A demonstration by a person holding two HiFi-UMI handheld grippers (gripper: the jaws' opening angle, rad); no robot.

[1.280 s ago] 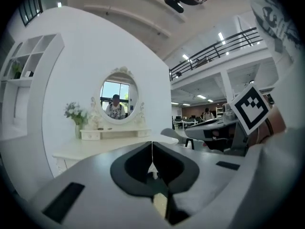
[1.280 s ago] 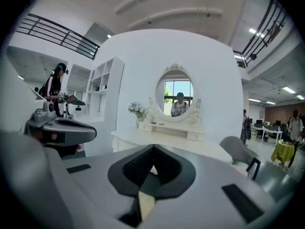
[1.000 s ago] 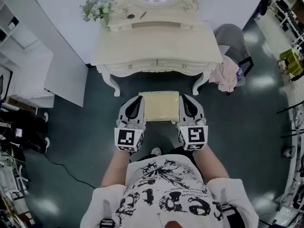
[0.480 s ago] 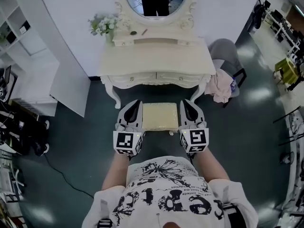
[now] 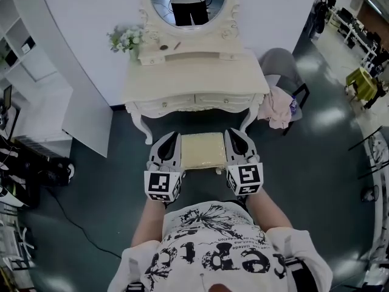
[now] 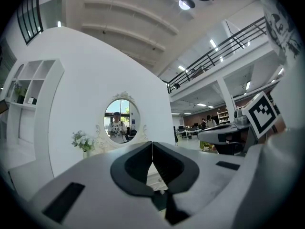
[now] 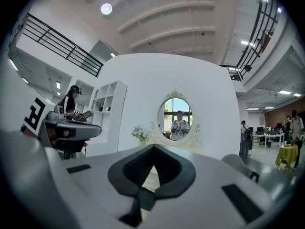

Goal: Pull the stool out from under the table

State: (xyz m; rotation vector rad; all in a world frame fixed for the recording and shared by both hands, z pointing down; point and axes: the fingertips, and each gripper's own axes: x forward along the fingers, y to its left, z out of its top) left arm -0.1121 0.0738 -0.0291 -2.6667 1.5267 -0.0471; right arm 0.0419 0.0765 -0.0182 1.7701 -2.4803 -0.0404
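Dark green floor (image 5: 91, 181) is seen beneath a cream tabletop (image 5: 194, 78). The left tool (image 5: 172, 137) and right tool (image 5: 234, 135) are each closed tip to tip, with nothing gripped. They are held beside the stool (image 5: 200, 151) at its 9 and 3 o'clock. The stool is placed at the tabletop's 6 o'clock, just off its front edge. Flowers (image 5: 125, 39) are held in a vase at the tabletop's 10 o'clock.

Looking down from above, the stool (image 5: 202, 151) shows little more than its cushion, and its legs are almost wholly hidden beneath it. The left claw (image 5: 173, 136) and right claw (image 5: 233, 133) cover its two sides, so I cannot tell whether they touch it. The mirror (image 5: 188, 5) is cut off by the top edge. A small dark item (image 5: 163, 46) on the desk (image 5: 194, 78) is too tiny to name. In both gripper views the claws' own bodies hide the stool.
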